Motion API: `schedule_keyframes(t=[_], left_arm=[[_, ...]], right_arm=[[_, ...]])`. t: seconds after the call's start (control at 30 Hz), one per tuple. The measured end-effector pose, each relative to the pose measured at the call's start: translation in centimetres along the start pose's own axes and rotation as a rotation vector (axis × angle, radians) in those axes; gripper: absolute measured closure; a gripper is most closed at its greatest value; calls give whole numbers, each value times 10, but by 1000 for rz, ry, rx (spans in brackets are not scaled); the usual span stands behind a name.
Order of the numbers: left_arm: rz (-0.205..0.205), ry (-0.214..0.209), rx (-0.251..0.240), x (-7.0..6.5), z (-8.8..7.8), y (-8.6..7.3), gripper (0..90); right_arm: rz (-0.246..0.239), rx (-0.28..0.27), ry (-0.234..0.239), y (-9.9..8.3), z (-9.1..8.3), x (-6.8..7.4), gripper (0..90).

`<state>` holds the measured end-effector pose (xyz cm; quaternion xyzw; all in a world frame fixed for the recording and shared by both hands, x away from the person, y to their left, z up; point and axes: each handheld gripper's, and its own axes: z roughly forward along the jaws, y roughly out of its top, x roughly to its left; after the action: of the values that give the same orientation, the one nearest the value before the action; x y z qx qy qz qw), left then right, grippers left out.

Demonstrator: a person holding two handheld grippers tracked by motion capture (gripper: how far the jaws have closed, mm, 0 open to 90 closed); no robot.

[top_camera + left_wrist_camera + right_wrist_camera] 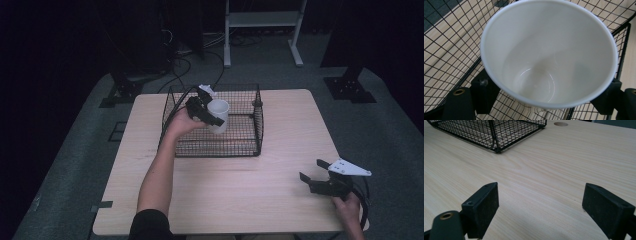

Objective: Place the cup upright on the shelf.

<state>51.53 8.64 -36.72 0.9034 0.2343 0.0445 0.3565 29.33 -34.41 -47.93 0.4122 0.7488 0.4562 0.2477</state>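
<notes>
A white, smooth-walled cup (218,115) is held upright over the black wire-mesh basket (240,145), gripped from both sides by the jaws of the left gripper (210,114); whether its base touches the mesh cannot be told. The side grip is judged to keep the mouth upward for placing or lifting. The right gripper (316,172) is held with jaws spread wide and empty, low over the pale wooden table (240,200), well apart from the basket, apparently parked clear.
</notes>
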Motion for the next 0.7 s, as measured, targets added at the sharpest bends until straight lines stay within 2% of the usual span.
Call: schedule_keyframes(t=[0.7], left_arm=[[-18,-13,46,6,21,-3,214]], right_arm=[[4,-2,0,0,0,0,131]])
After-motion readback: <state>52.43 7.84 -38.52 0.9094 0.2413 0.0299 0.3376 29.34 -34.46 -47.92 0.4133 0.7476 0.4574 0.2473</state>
